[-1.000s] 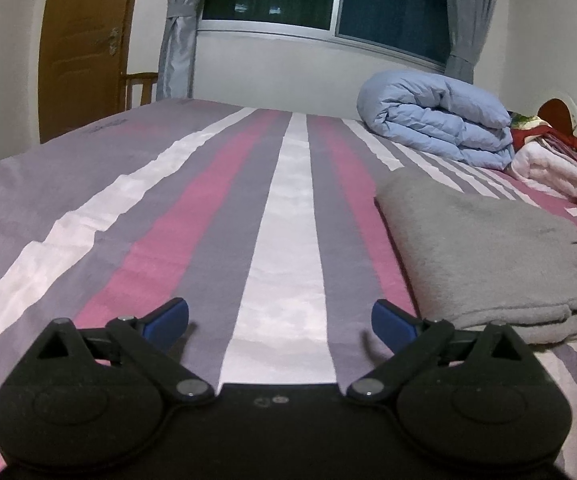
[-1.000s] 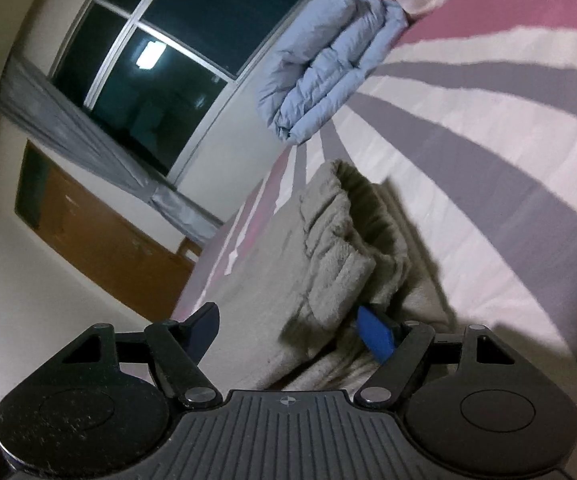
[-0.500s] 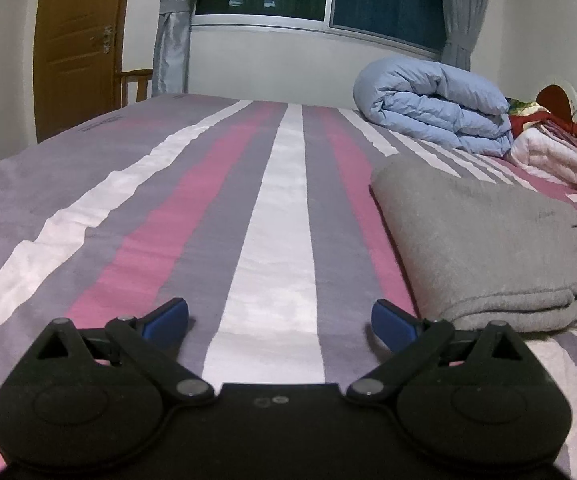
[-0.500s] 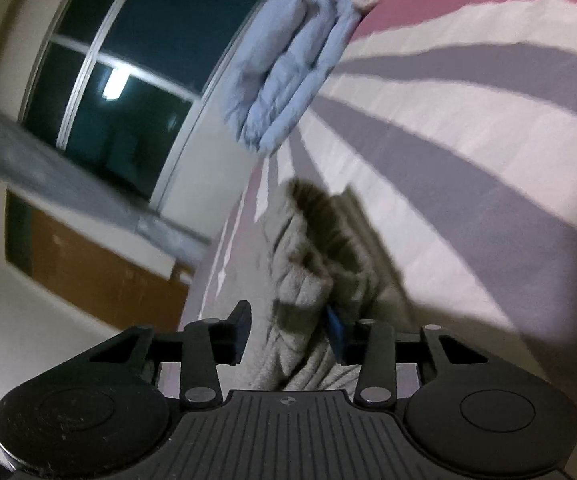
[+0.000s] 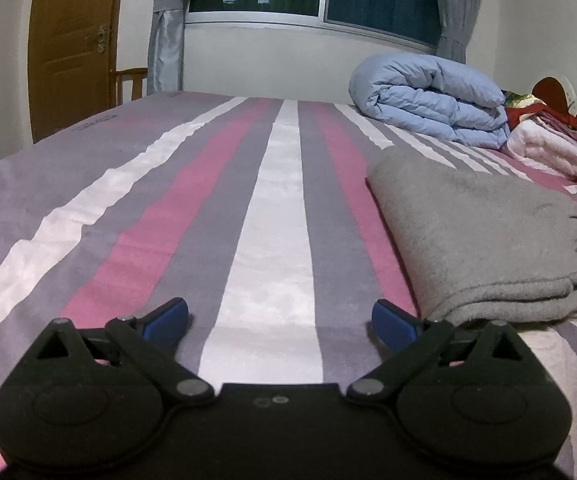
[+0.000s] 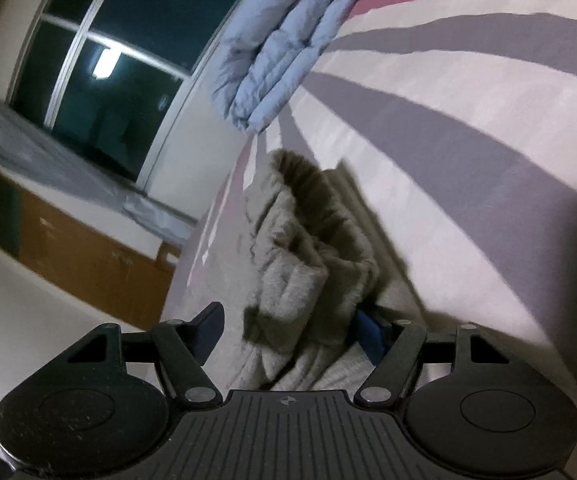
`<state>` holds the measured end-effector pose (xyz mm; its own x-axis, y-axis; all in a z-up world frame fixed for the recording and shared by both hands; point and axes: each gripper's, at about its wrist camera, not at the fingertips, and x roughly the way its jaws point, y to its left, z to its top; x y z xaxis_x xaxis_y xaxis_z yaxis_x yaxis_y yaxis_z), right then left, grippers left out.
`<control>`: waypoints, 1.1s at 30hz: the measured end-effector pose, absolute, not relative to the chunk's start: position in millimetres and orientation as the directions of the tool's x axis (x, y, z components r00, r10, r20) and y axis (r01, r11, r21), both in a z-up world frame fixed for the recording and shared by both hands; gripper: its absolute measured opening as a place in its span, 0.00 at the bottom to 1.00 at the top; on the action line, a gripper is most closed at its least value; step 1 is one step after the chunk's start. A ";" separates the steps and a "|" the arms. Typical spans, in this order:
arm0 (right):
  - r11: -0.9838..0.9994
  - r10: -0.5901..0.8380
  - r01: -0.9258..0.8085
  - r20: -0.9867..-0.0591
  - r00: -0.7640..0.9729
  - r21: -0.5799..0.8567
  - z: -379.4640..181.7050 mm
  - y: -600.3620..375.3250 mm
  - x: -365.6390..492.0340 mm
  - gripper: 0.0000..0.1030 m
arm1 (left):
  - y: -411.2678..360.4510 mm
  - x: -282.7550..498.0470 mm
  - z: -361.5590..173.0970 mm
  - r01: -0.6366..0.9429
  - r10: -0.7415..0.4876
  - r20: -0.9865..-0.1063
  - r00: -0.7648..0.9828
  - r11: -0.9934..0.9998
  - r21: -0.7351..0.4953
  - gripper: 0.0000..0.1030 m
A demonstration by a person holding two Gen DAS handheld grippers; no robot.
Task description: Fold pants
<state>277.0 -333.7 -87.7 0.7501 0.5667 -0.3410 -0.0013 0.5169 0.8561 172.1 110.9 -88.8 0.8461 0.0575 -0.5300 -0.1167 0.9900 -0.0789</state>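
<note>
Folded grey pants, right end past the frame edge

The left gripper is held low with its jaws spread wide — nothing between them. The right gripper is rolled sideways (jaws opening), grey cloth lying between them.

Left claw spread empty over striped bedspread, folded grey pants just right

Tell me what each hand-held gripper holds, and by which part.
Nothing is held. The left hand-held gripper stands open over the striped bedspread. The right hand-held gripper's jaws are opening around the folded grey pants' bunched edge.
</note>
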 end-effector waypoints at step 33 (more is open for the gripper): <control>0.639 0.427 -0.006 -0.348 0.835 0.769 -54.9 -357.5 234.3 0.50 | 107.5 170.7 -76.6 -0.080 0.010 -0.482 0.876 0.989 -0.124 0.90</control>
<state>234.3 -357.5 -54.9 0.8346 0.4266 -0.3484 -0.0058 0.6393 0.7689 170.7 107.5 -76.6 0.8760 0.0104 -0.4822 -0.0799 0.9891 -0.1237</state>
